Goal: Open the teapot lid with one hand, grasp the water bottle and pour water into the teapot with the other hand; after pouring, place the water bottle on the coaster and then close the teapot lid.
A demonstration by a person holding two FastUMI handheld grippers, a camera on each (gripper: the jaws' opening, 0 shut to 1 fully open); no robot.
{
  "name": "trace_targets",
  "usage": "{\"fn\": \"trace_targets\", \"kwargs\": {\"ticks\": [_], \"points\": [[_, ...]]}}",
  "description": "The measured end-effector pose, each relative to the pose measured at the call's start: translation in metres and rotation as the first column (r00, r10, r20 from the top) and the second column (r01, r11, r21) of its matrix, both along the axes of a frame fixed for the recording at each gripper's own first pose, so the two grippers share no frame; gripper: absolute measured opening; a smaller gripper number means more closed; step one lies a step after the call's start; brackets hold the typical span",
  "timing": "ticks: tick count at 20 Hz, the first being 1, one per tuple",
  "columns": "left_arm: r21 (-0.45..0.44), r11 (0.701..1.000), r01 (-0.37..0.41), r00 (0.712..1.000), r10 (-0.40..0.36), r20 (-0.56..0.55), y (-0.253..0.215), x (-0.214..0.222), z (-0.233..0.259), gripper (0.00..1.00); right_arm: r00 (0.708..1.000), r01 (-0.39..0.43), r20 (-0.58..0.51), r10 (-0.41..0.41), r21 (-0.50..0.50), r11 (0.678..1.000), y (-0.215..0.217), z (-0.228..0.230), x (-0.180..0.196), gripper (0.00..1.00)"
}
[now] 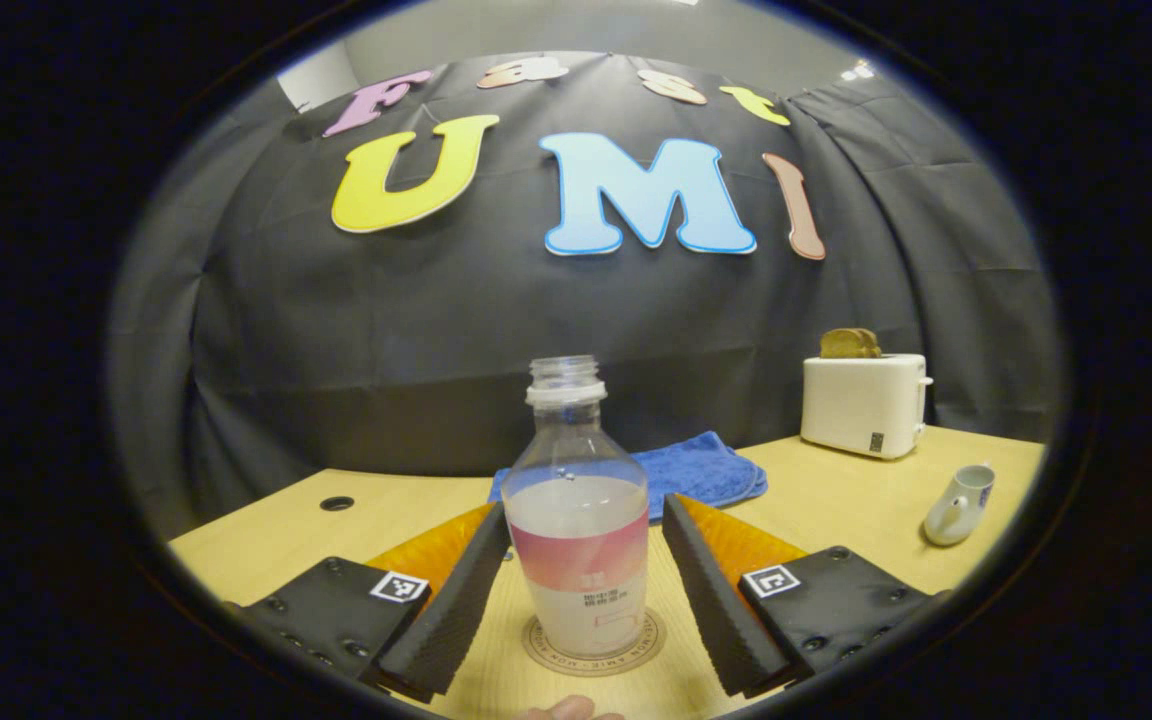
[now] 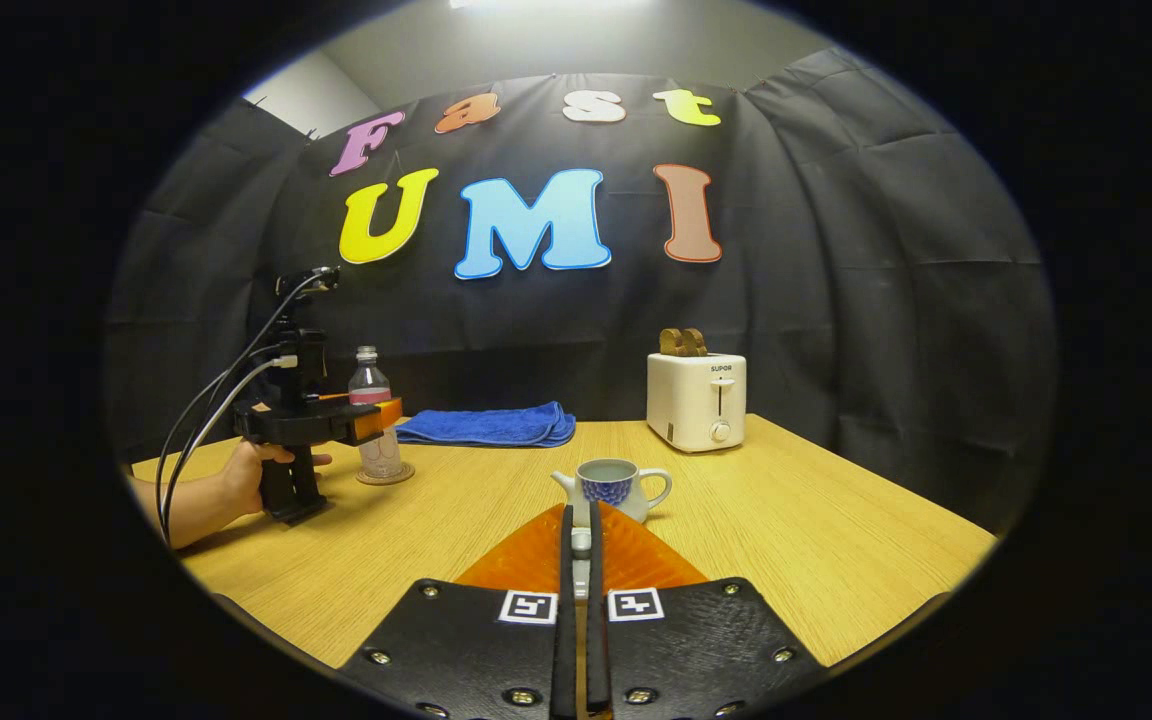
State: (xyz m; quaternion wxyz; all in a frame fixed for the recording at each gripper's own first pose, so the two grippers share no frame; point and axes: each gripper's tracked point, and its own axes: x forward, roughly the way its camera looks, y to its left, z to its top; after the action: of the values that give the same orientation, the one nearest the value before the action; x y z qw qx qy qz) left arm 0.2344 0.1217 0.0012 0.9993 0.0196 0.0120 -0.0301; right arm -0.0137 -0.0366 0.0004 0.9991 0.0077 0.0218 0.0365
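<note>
The water bottle (image 1: pixel 577 520) stands upright and uncapped on the round coaster (image 1: pixel 593 648), partly filled with clear water, on the wooden table (image 1: pixel 266 530). The left gripper (image 1: pixel 586 545) sits around it with its 2 fingers (image 1: pixel 451 590) spread wide; a narrow gap shows on each side, so neither pad presses the bottle. In the right gripper view the same bottle (image 2: pixel 372 420) and coaster (image 2: pixel 385 476) stand at the table's far left, with the left gripper (image 2: pixel 376 418) level with the bottle's middle and a person's hand (image 2: pixel 254 470) on its handle. The teapot (image 2: pixel 615 487) stands open, water showing in its mouth, just beyond the right gripper (image 2: pixel 582 545), whose fingers are nearly together on a small pale piece that is probably the teapot lid (image 2: pixel 582 541), though it is too small to be sure. Behind lie a folded blue towel (image 2: pixel 489 425) and a white toaster (image 2: pixel 697 399) with bread (image 2: pixel 683 342) in its slot.
</note>
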Motion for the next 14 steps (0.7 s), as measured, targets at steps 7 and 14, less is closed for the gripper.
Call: {"fn": "trace_targets", "kwargs": {"ticks": [7, 14], "points": [[0.02, 1.0, -0.009, 1.0, 0.009, 0.027, -0.007, -0.022, 0.014, 1.0, 1.0, -0.005, 0.014, 0.005, -0.007, 1.0, 0.002, 0.005, -0.006, 0.04], [-0.036, 0.999, -0.039, 0.996, 0.041, 0.074, -0.003, -0.095, 0.034, 1.0, 0.999, 0.012, 0.04, -0.013, 0.008, 1.0, -0.007, 0.015, 0.005, 0.04]]}}
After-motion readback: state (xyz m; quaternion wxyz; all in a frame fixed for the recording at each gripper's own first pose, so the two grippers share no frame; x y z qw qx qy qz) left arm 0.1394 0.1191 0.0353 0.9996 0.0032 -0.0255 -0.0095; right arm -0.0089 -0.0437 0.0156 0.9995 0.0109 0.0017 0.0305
